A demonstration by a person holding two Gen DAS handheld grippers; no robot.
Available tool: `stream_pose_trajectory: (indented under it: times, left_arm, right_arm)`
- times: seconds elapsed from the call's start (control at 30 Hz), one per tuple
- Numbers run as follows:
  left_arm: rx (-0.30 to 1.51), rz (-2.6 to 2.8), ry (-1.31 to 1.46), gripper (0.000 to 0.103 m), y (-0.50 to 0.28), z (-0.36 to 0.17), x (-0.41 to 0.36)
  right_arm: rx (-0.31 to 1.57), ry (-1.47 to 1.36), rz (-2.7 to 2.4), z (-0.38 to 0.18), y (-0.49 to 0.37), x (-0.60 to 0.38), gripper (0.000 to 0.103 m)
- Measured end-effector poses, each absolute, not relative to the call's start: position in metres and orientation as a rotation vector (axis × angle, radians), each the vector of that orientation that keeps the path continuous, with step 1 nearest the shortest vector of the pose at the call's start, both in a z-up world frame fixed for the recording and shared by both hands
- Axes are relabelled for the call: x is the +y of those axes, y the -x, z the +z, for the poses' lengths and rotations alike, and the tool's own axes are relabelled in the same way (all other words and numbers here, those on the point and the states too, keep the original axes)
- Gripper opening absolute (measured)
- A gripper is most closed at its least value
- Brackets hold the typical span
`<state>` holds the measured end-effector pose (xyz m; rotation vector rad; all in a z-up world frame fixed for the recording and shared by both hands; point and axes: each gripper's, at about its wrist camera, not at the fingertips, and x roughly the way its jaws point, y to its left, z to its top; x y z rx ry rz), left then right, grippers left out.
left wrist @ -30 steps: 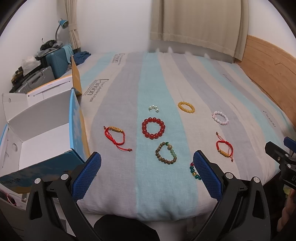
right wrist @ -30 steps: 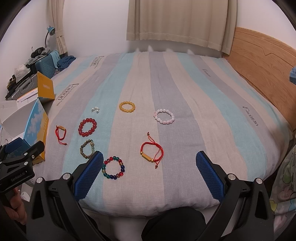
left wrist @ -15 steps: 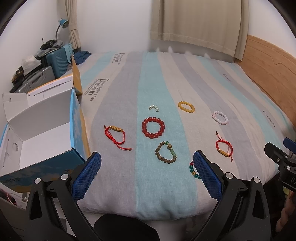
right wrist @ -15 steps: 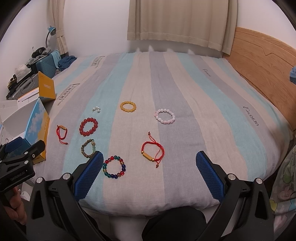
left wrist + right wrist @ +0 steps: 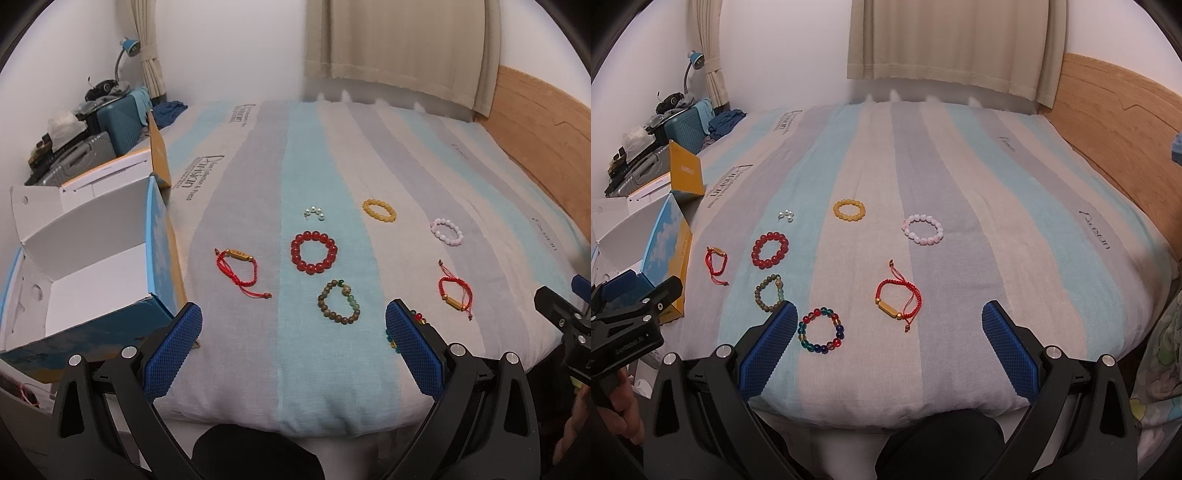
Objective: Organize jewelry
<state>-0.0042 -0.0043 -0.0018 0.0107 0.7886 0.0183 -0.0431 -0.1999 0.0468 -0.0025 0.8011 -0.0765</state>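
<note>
Several bracelets lie on the striped bed: a red bead bracelet (image 5: 314, 252) (image 5: 770, 249), a brown-green bead bracelet (image 5: 339, 301) (image 5: 769, 292), a multicolour bead bracelet (image 5: 821, 330), two red cord bracelets (image 5: 238, 267) (image 5: 898, 300), a yellow one (image 5: 379, 210) (image 5: 849, 209), a pink one (image 5: 446, 231) (image 5: 923, 229) and small pearls (image 5: 314, 213) (image 5: 786, 215). My left gripper (image 5: 293, 349) is open and empty at the bed's near edge. My right gripper (image 5: 890, 345) is open and empty, just short of the multicolour bracelet.
An open white-lined blue box (image 5: 88, 266) (image 5: 666, 240) stands at the bed's left side. Suitcases and clutter (image 5: 92, 136) sit behind it. A wooden headboard (image 5: 1115, 122) runs along the right. The curtain (image 5: 953, 40) hangs at the far wall.
Both grippers have drifted very slightly forward and up; the bracelets sit a little lower in view. Nothing was picked up.
</note>
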Motion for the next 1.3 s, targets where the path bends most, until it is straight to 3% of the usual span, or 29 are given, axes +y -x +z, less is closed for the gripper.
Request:
stream_pose_trajectory:
  times: [1.3]
  left_arm:
    - [0.811, -0.015, -0.014, 0.097, -0.006, 0.001, -0.011]
  right_arm:
    - [0.799, 0.014, -0.069, 0.049, 0.043, -0.201, 0.096]
